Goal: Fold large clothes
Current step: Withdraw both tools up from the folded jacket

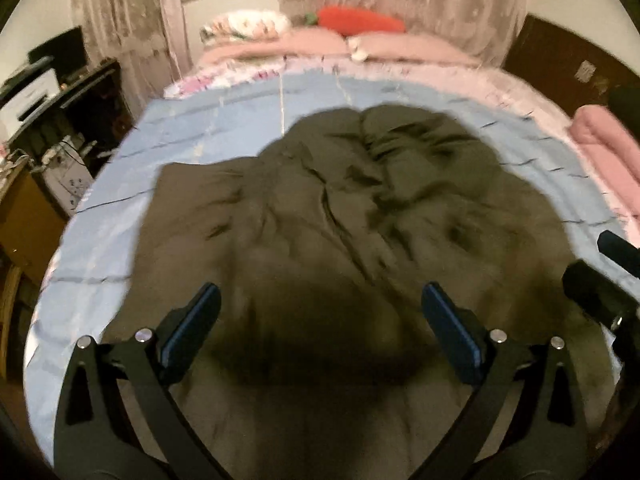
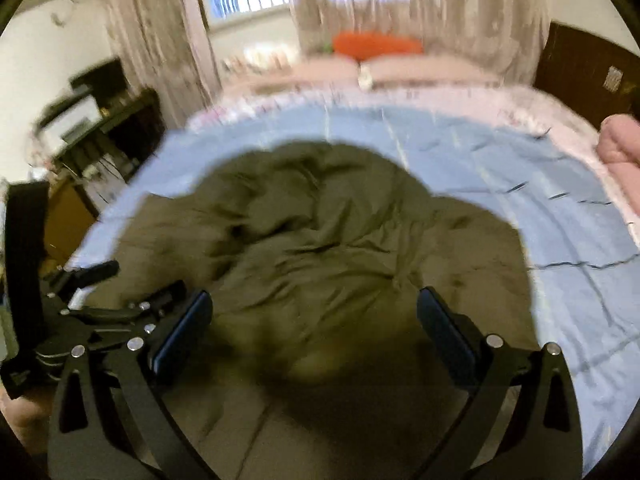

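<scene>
Dark olive garment spread on a bed, both claws wide and holding nothing.

At the far left stands a dark desk (image 1: 76,92) beside the bed's blue sheet (image 1: 224,128). The left gripper (image 1: 320,312) hangs over the near part of the rumpled olive garment (image 1: 360,200), its blue-padded fingers (image 1: 200,316) set wide apart. The right gripper (image 2: 314,320) hovers likewise over the cloth, jaws wide. A pink quilt (image 1: 608,152) lies at the bed's right edge; both views are blurred.

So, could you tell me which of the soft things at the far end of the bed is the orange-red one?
It is the carrot-shaped cushion against the curtain, behind the pink pillows; the floral bundle lies to its left.
</scene>
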Action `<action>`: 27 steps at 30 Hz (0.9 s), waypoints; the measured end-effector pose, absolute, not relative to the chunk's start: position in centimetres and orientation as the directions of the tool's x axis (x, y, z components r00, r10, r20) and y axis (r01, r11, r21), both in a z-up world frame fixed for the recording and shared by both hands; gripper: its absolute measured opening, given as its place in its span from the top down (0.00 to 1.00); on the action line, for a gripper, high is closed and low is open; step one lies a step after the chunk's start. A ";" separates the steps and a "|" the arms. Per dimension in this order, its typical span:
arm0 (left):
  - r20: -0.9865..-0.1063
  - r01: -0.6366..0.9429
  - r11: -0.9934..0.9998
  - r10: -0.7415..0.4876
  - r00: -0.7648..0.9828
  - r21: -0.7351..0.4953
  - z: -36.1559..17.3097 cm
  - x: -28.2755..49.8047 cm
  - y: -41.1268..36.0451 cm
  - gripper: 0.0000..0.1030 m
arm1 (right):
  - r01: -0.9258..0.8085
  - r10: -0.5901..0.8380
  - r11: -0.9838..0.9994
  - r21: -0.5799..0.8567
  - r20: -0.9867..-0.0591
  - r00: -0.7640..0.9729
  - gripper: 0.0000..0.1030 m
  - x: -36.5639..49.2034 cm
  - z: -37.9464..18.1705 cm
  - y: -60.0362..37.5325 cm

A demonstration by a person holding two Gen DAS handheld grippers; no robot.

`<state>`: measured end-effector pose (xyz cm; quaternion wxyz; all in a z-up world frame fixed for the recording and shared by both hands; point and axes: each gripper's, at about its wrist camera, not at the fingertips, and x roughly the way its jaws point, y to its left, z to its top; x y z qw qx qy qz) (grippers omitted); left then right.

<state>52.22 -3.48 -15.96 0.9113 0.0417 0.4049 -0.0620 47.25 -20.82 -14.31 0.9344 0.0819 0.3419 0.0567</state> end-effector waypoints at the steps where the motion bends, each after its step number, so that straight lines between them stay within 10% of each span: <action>1: -0.734 0.142 0.989 -0.072 0.675 0.034 -14.9 50.2 -3.4 0.02 | -0.052 0.170 0.977 0.206 -0.608 0.776 0.01 44.2 -12.9 -20.8; 13: -0.685 0.109 0.994 -0.081 0.724 -0.002 -11.5 24.2 0.3 0.02 | -0.045 0.112 0.989 0.138 -0.531 0.840 0.01 19.2 -11.2 -18.1; 27: -0.654 0.077 0.997 -0.056 0.754 0.004 -14.4 16.9 2.5 0.02 | -0.030 0.045 0.999 0.039 -0.459 0.887 0.01 11.8 -13.9 -17.6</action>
